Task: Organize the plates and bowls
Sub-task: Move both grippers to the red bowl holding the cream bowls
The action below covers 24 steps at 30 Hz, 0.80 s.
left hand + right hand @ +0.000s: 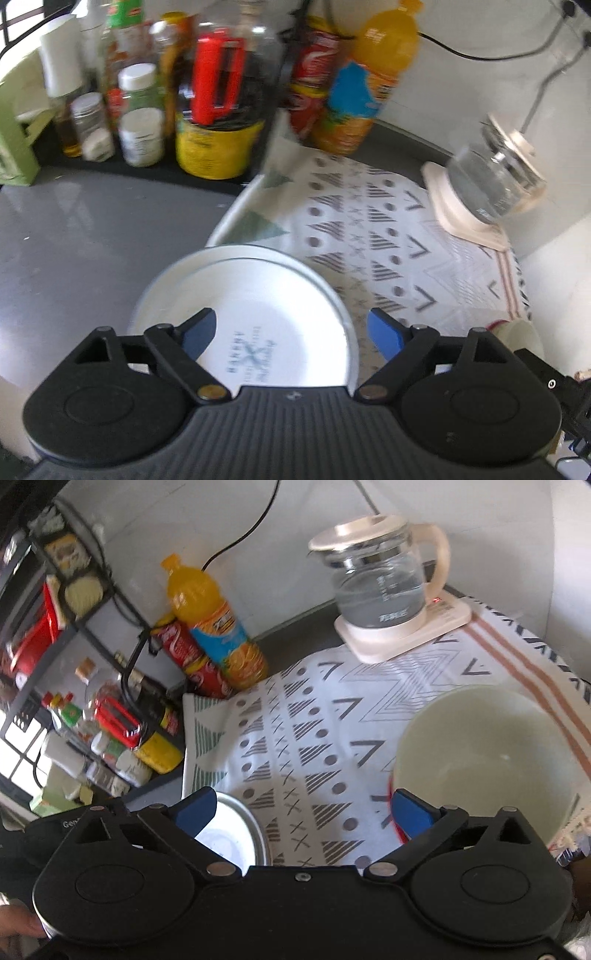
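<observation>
White plates [258,295] lie stacked at the left edge of the patterned cloth [388,229], the top one bearing a blue printed mark. My left gripper [293,330] hangs open above them, its blue pads clear of the rims. In the right wrist view a pale green bowl [484,753] with a red rim stands on the cloth [332,731] at the right. My right gripper [303,810] is open above the cloth, its right pad just in front of the bowl's near rim, nothing between the fingers. The plate stack [236,830] shows at lower left there, and the bowl's edge [524,334] in the left wrist view.
Bottles, jars and a yellow-labelled jug [218,110] crowd the back left. An orange juice bottle [214,627] and red cans [192,661] stand by the wall. A glass kettle [384,579] sits on its base at the cloth's far corner. Grey countertop [92,236] lies left of the plates.
</observation>
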Motion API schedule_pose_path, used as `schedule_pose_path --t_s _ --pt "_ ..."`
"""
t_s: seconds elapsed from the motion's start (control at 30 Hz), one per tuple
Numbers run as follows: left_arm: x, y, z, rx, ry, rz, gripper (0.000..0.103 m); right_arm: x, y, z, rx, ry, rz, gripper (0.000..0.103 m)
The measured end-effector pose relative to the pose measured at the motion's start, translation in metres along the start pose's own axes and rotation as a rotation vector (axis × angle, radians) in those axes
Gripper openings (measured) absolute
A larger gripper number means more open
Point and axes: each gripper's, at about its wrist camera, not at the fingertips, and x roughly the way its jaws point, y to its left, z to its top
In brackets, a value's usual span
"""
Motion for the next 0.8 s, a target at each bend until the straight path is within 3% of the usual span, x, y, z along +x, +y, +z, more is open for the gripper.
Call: schedule_pose_path --t_s 0.47,0.8 --pt "0.009 -0.096 -0.01 0.135 0.043 -0.137 0.088 -0.041 -0.063 0.018 0.1 -0.098 -0.094 0.103" --pt "0.02 -0.144 -0.019 0.201 0.093 -0.208 0.088 -0.055 -0.108 0.019 0.172 -0.121 -0.149 0.103"
